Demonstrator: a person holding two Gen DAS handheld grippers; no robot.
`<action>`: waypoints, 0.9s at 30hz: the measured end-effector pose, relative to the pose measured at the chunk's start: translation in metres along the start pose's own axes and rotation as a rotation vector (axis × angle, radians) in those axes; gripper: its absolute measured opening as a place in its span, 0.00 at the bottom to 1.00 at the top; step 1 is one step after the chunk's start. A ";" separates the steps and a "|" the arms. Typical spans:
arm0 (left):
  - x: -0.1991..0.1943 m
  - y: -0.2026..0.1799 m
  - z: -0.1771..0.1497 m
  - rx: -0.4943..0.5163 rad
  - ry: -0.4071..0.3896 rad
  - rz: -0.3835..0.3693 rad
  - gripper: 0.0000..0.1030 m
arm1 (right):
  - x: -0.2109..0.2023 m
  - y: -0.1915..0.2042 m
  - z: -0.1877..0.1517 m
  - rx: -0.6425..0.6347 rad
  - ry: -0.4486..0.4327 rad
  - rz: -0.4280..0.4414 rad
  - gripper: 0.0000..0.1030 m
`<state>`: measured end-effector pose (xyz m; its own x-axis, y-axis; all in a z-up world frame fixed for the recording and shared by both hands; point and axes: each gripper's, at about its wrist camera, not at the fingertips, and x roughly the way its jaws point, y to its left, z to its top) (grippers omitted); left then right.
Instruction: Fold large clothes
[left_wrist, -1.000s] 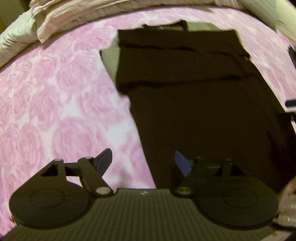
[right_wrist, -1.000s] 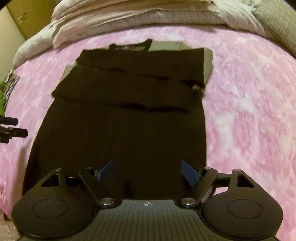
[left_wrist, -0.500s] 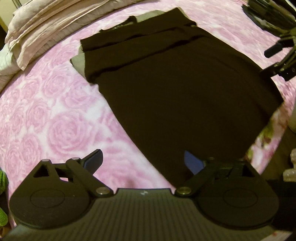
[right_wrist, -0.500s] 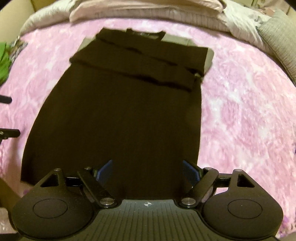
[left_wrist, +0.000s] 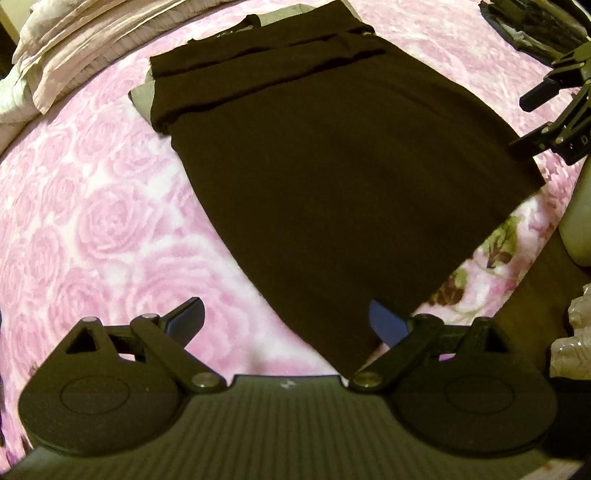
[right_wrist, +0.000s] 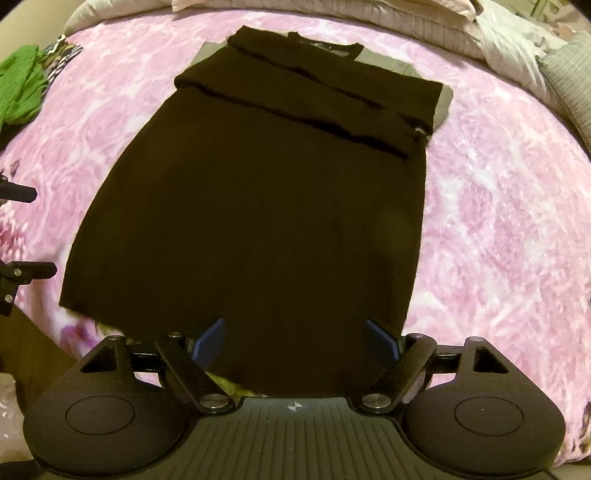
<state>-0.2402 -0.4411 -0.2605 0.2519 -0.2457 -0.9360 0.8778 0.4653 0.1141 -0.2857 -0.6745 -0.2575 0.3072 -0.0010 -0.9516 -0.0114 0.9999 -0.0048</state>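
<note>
A black garment (right_wrist: 266, 206) lies flat on a bed under a pink rose-patterned blanket (right_wrist: 498, 206), its far end folded across in two bands at twelve o'clock. A grey-green piece of cloth (right_wrist: 445, 101) peeks out beneath that folded end. The hem nearest the cameras sits at six o'clock in both wrist views. The right gripper (right_wrist: 295, 338) hangs over the hem, its jaws released and spread apart with only cloth below them, not pinched. The left gripper (left_wrist: 286, 319) hovers over the hem's corner, its jaws likewise released and wide. Pale bedding (left_wrist: 74, 55) is heaped at eleven o'clock, and a green cloth (right_wrist: 20, 90) lies at ten o'clock.
</note>
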 end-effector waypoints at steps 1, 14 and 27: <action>0.000 -0.003 -0.001 -0.006 0.004 0.002 0.91 | -0.001 0.000 -0.003 -0.006 0.003 0.006 0.77; 0.007 -0.038 -0.011 0.046 0.028 0.025 0.91 | 0.003 -0.011 -0.024 -0.080 0.028 0.040 0.77; 0.016 -0.059 -0.012 0.120 0.026 0.021 0.91 | 0.005 -0.009 -0.030 -0.108 0.036 0.045 0.77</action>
<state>-0.2930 -0.4625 -0.2859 0.2613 -0.2137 -0.9413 0.9154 0.3643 0.1714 -0.3125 -0.6841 -0.2716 0.2700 0.0419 -0.9620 -0.1273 0.9918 0.0075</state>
